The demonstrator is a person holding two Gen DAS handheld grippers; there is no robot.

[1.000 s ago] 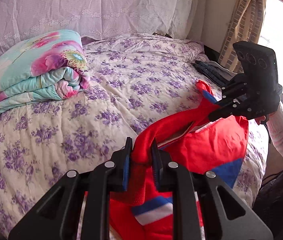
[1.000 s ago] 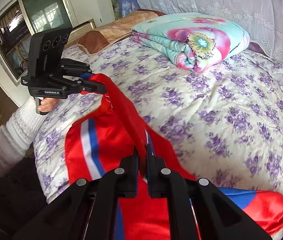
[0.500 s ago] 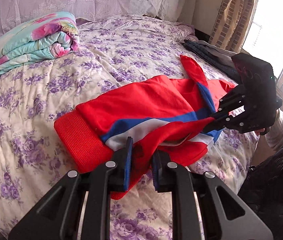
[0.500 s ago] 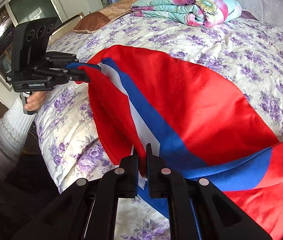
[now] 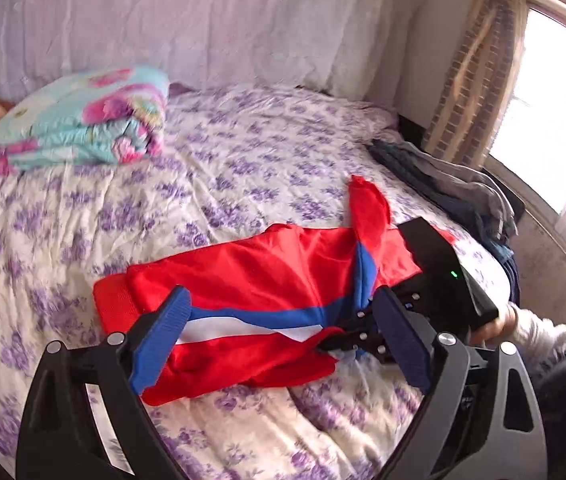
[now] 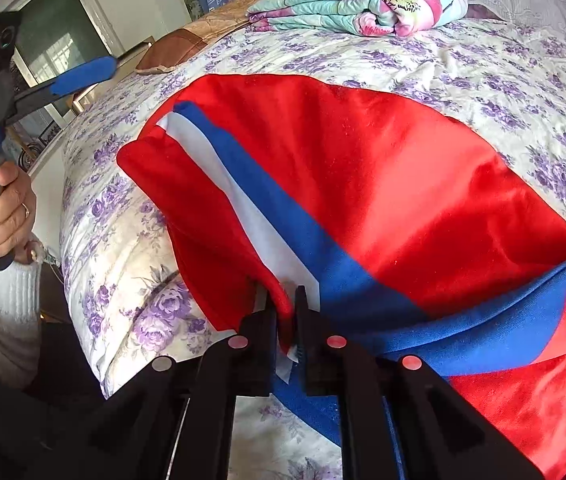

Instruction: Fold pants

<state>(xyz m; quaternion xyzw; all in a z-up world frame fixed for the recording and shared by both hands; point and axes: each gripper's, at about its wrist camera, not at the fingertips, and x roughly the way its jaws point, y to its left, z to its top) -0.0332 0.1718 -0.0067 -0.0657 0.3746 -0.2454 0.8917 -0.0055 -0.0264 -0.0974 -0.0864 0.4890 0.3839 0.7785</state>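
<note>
**One gripper spread wide, the other pinching the pants**

The left gripper (image 5: pixel 279 344) hangs above the near edge of the bed (image 5: pixel 243 168) with its two blue-padded fingers (image 5: pixel 161 344) splayed far apart, nothing between them and no cloth touching either pad. In the right wrist view it appears at the far left, raised off the bed, a hand (image 6: pixel 7 208) wrapped round its handle.

The right gripper (image 6: pixel 286 320) has its jaws drawn close on a bunched fold of the red pants (image 6: pixel 383 168), just where the white and blue side stripe meets the red cloth. In the left wrist view, this gripper sits low at the right-hand edge of the bed, against the pants.

The pants lie flattened across the flowered bedspread along the near edge of the bed, ribbed waistband or cuff to the left. A folded floral quilt (image 5: pixel 83 124) rests at the far left corner, and dark folded clothes (image 5: pixel 455 192) are stacked along the right edge.
</note>
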